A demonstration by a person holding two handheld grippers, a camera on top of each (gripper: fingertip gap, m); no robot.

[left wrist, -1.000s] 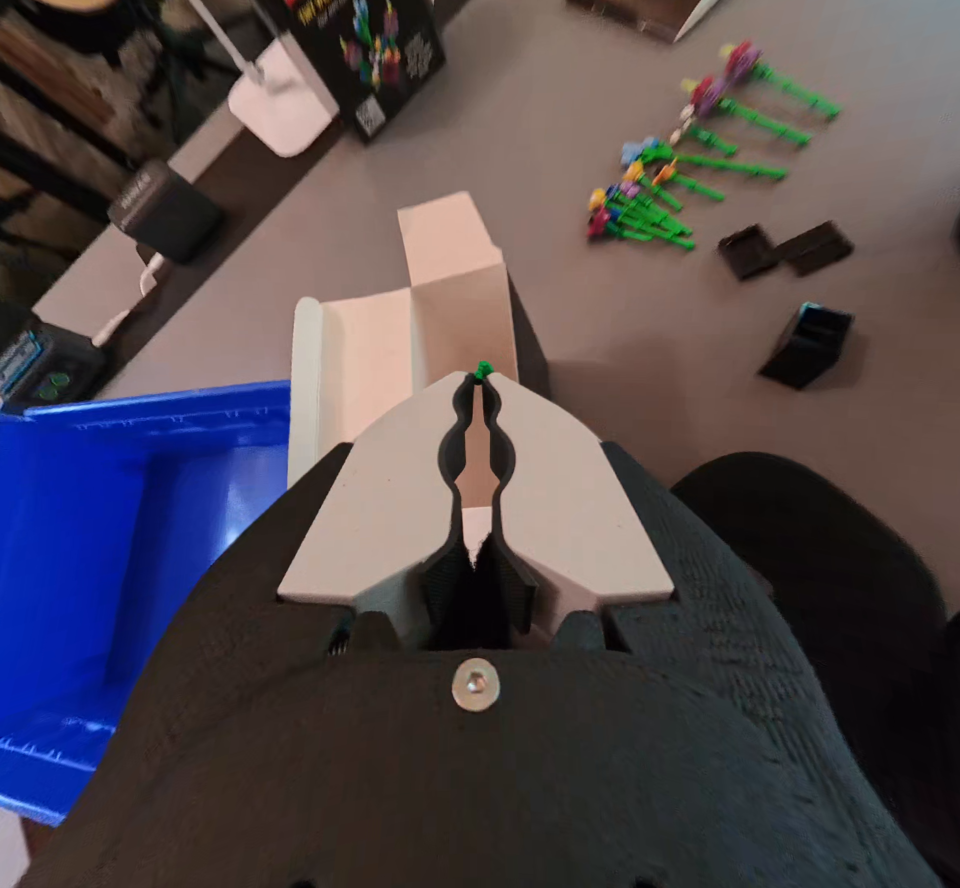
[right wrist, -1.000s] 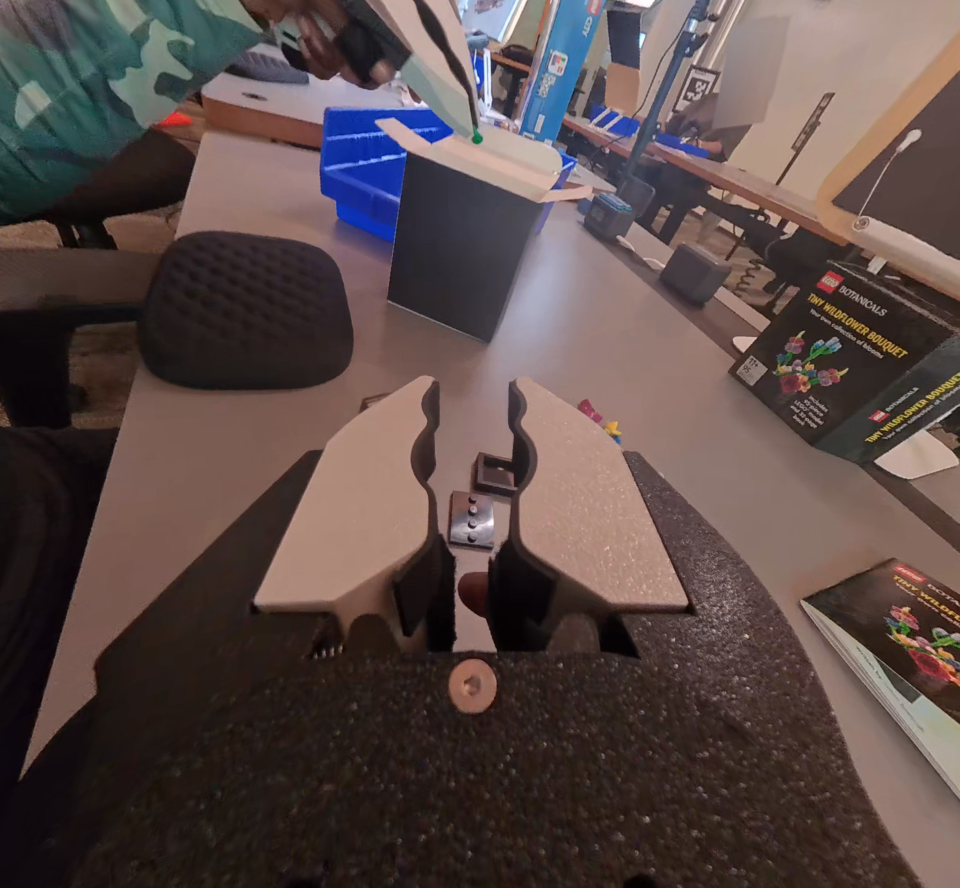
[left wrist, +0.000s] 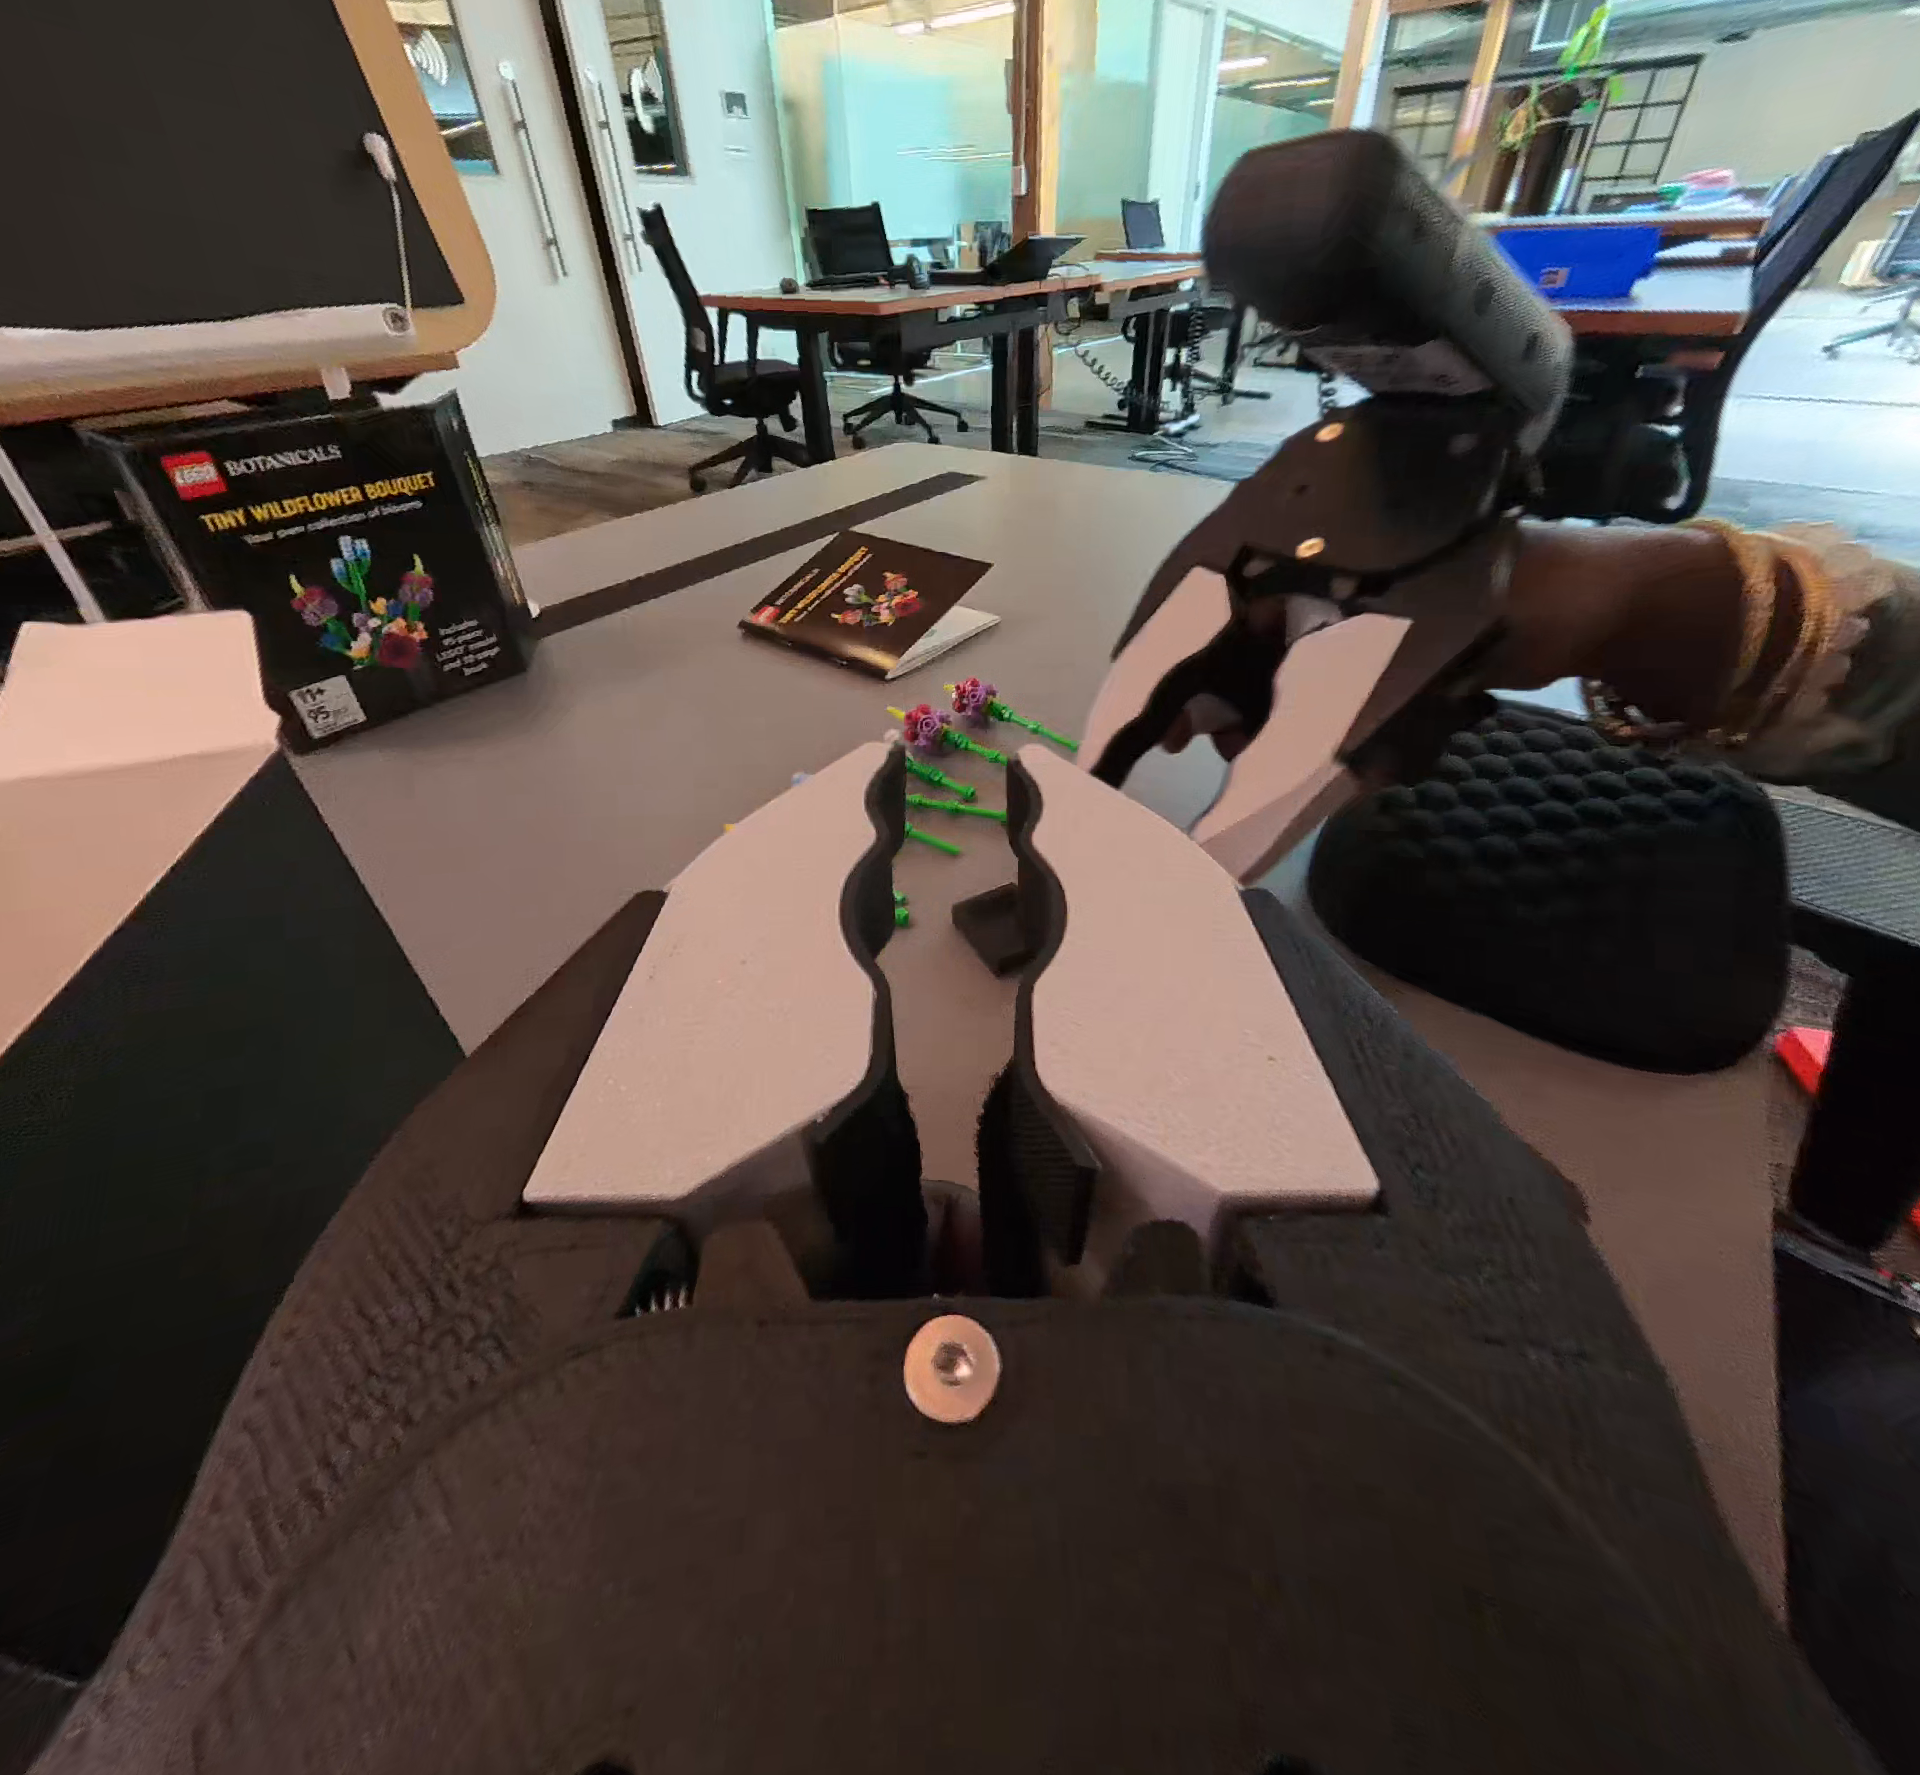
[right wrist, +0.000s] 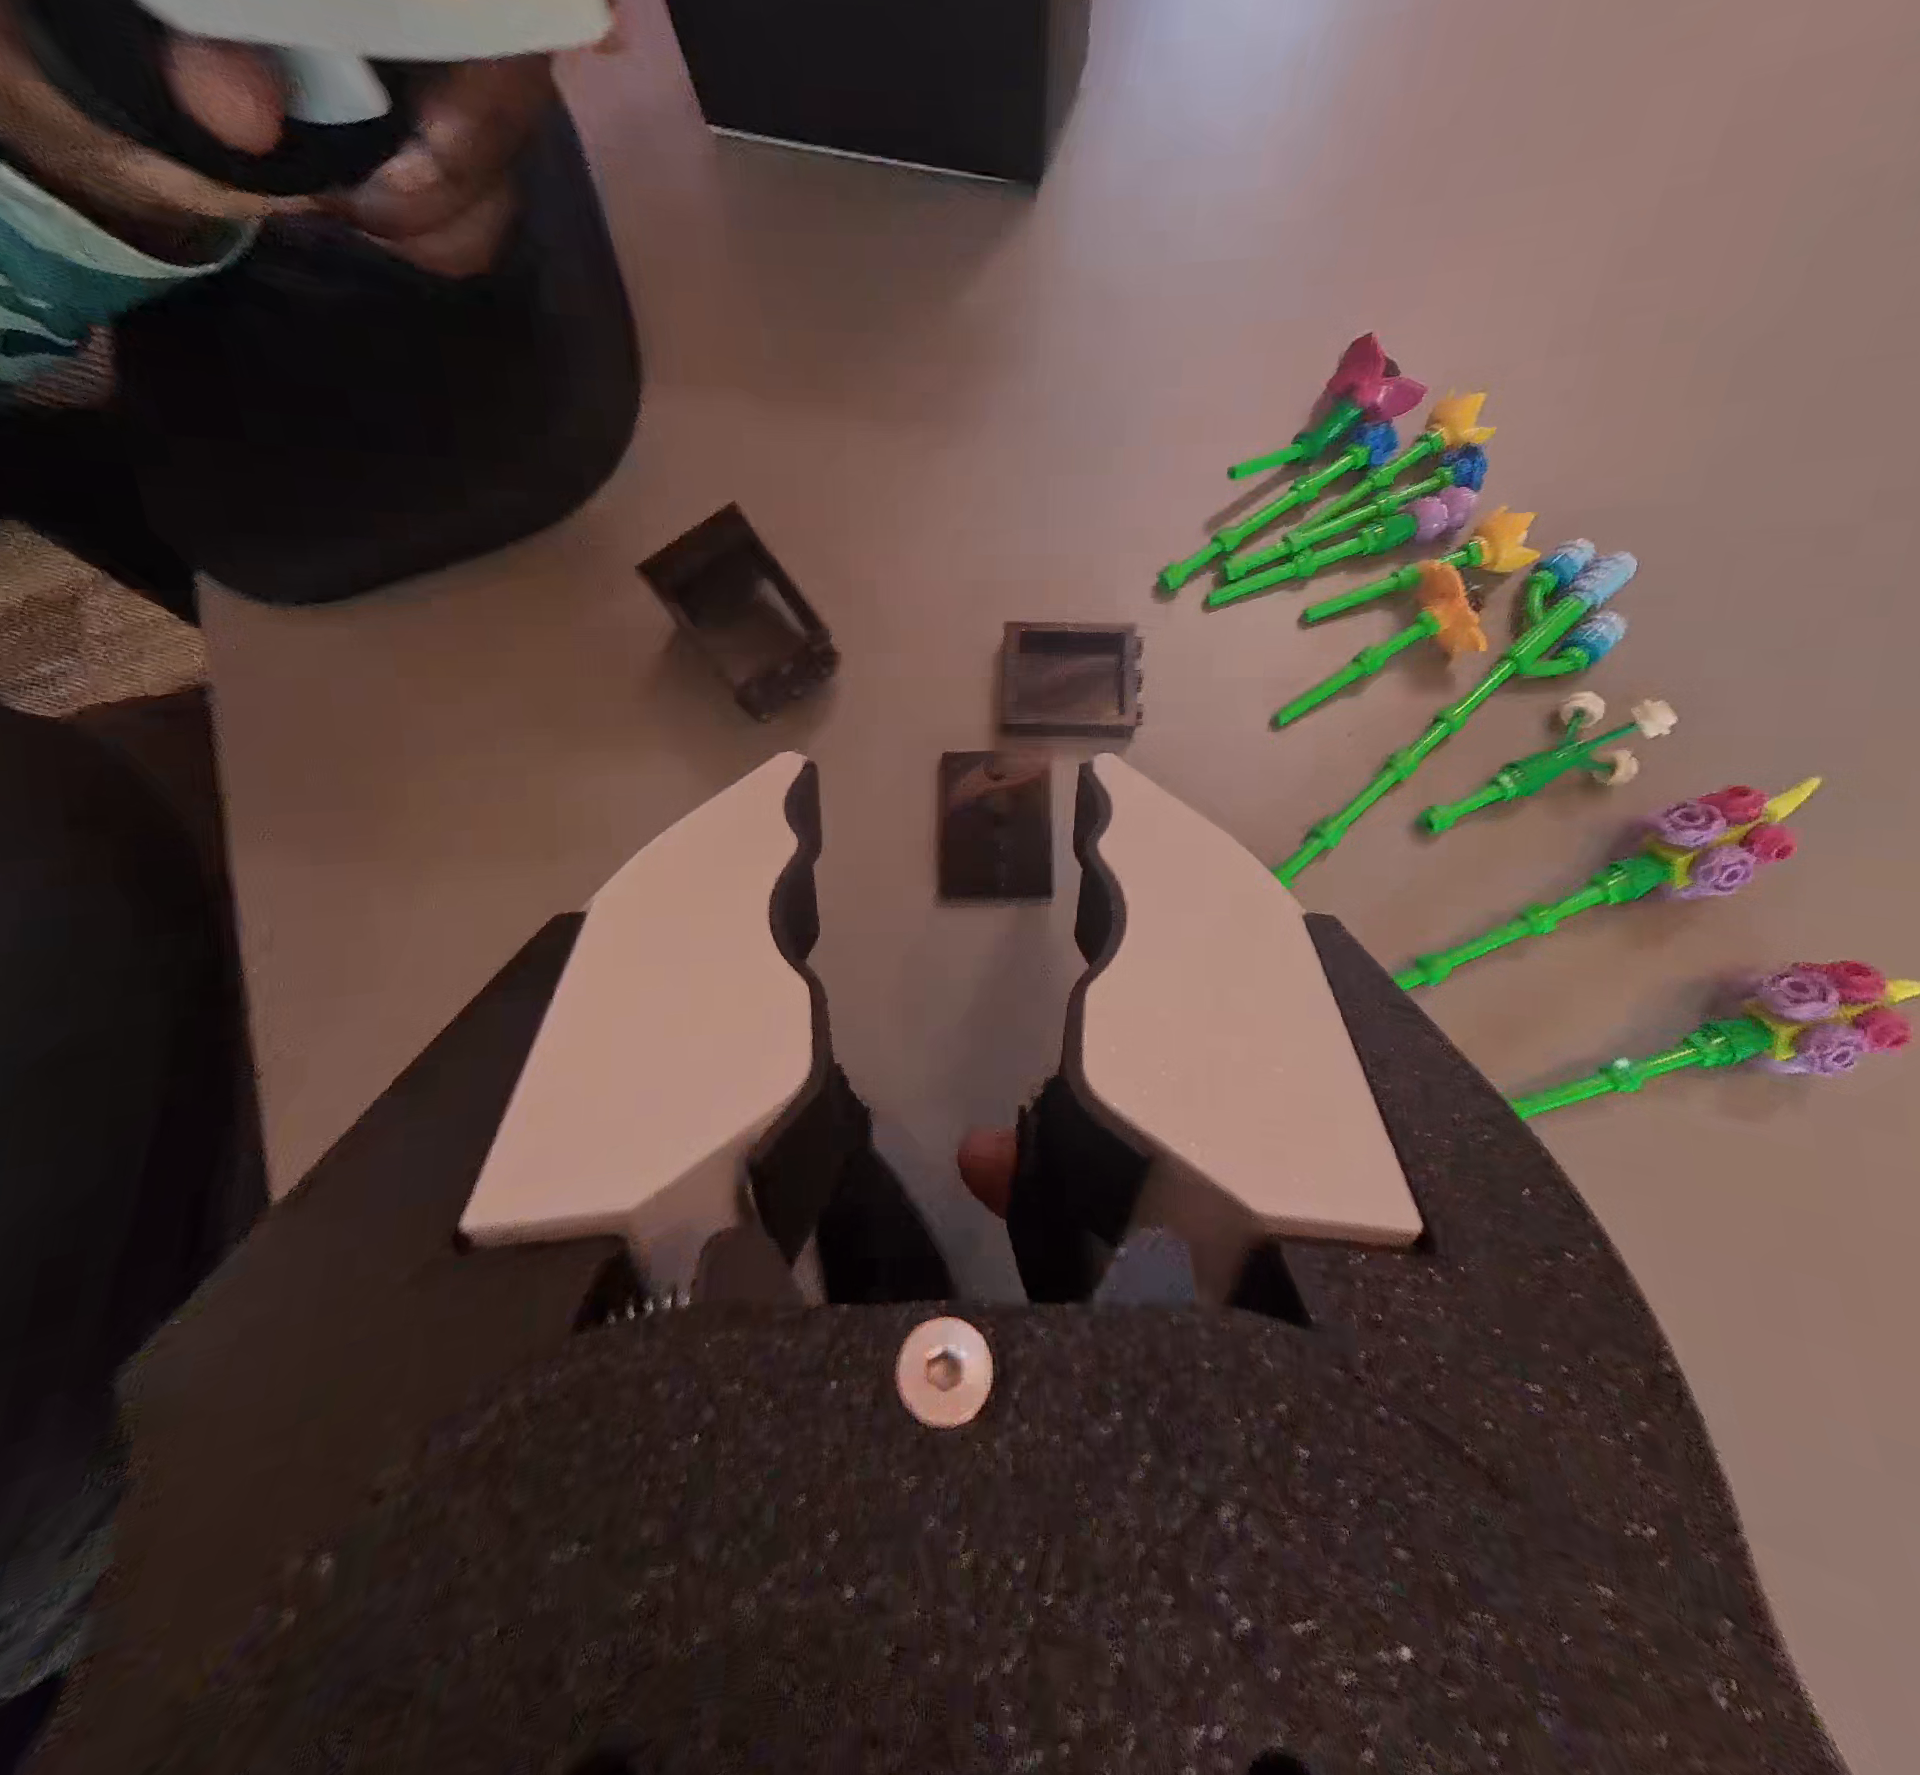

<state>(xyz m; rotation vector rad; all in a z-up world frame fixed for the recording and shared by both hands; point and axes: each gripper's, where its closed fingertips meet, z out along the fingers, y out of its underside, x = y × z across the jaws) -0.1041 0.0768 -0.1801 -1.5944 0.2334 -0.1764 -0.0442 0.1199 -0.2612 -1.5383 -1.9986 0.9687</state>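
A grey tabletop (left wrist: 644,769) carries everything here, with an office of desks and chairs behind it in the left wrist view. At its left edge stands a tall black box (left wrist: 187,1050) with pale open flaps, and behind that a black printed carton (left wrist: 343,572) showing a flower picture; a dark booklet (left wrist: 873,598) lies flat farther back. A black padded armrest (left wrist: 1548,894) sits at the tabletop's right side. The right gripper (right wrist: 945,780) points down at the tabletop, its jaws spread wide and empty, with a flat black plate (right wrist: 995,826) lying between the fingertips and not touching either. Just beyond it lies a small black square frame piece (right wrist: 1070,681), and to the left a third black piece (right wrist: 743,608), tilted. A row of toy brick flowers (right wrist: 1507,686) with green stems lies to the right, well clear of the gripper. The left gripper (left wrist: 951,769) hangs low over the tabletop, jaws parted by a narrow gap with nothing in them, its tips near the flowers and a black piece.
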